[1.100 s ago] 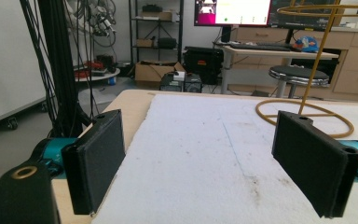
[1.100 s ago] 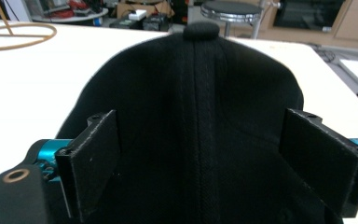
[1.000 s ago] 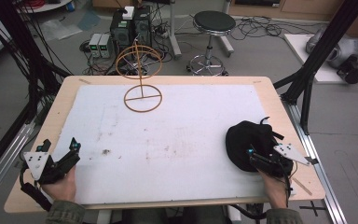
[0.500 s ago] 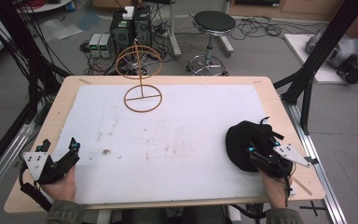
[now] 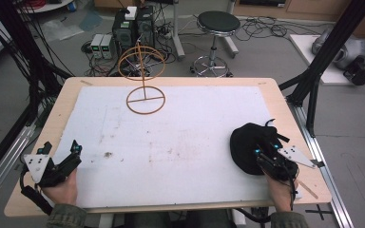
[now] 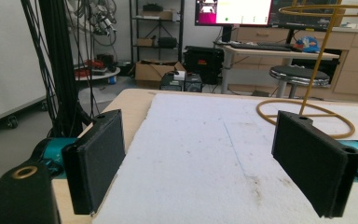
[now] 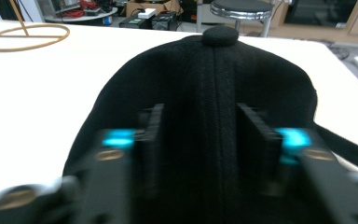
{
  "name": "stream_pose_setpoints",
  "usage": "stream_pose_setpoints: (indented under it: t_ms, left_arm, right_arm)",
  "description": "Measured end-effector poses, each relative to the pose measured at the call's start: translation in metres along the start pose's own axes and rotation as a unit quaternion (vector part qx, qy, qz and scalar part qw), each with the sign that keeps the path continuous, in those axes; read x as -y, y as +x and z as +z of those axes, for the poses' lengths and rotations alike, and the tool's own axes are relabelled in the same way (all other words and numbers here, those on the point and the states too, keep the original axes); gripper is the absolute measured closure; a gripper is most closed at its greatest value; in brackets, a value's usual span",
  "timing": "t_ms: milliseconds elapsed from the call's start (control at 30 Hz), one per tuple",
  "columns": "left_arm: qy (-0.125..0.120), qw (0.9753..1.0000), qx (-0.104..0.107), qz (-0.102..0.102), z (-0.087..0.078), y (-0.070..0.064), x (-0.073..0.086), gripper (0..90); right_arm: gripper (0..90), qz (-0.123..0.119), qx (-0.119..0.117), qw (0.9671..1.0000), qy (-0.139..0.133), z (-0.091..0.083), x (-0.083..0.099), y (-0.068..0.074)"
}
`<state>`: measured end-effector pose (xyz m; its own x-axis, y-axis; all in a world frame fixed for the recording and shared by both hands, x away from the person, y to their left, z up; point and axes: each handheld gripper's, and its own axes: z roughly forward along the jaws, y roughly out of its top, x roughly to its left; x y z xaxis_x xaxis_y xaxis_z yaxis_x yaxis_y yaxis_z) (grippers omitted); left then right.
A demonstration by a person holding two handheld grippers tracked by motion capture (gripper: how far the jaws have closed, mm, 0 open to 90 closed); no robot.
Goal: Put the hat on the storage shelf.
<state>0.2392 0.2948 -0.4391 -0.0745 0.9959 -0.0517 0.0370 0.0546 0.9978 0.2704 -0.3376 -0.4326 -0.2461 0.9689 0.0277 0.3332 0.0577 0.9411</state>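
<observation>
Risked sliding off the soft black fabric cap (image 5: 248, 145), right hand-held gripper (image 5: 266, 159) half-spread astride its crown, pinching nothing; left hand-held gripper (image 5: 59, 161) spread wide, far from cap.

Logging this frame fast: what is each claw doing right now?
Left claw: open, holding nothing, over the white mat.
Right claw: jaws astride the black cap; whether they are clamped cannot be told.

Black stool (image 5: 217, 21) on floor beyond table (image 5: 66, 90) far edge; computer boxes (image 5: 134, 26) left of stool; cables around.
</observation>
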Motion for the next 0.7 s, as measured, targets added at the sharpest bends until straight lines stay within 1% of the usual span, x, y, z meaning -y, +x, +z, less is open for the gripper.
stream_pose_setpoints:
  t_ms: [33,67,100,133,200,367,567,700]
  left_arm:
    - [0.001,1.0000,0.000,0.000,-0.0001,-0.0001,0.0000,17.9]
    - [0.001,1.0000,0.000,0.000,-0.0001,-0.0001,0.0000,18.0]
    - [0.001,1.0000,0.000,0.000,0.0000,0.0000,0.0000,18.1]
    - [0.001,1.0000,0.000,0.000,0.0000,0.0001,-0.0001,18.2]
    - [0.001,1.0000,0.000,-0.001,0.0000,0.0004,-0.0001,18.2]
    - [0.000,1.0000,-0.002,-0.001,-0.0002,0.0014,-0.0003,18.2]
    - [0.000,1.0000,-0.002,0.000,-0.0009,0.0015,-0.0003,18.3]
    - [0.000,1.0000,-0.004,0.000,-0.0015,0.0029,-0.0001,18.3]
  right_arm:
    - [73.8,0.003,0.001,1.0000,-0.003,-0.0014,-0.0005,-0.0019]
    - [79.2,0.014,0.002,0.9999,-0.005,-0.0035,-0.0011,-0.0027]
    - [82.1,0.020,0.000,0.9998,-0.005,-0.0049,-0.0013,-0.0045]
    - [83.0,0.023,0.000,0.9997,-0.004,-0.0053,-0.0013,-0.0058]
    - [83.9,0.030,-0.008,0.9995,-0.001,-0.0052,-0.0010,-0.0072]
    - [84.7,0.026,-0.006,0.9996,-0.003,-0.0052,-0.0014,-0.0064]
    - [84.8,0.030,-0.003,0.9995,-0.006,-0.0055,-0.0016,-0.0058]
    - [84.8,0.030,-0.005,0.9994,-0.016,-0.0053,-0.0030,-0.0062]
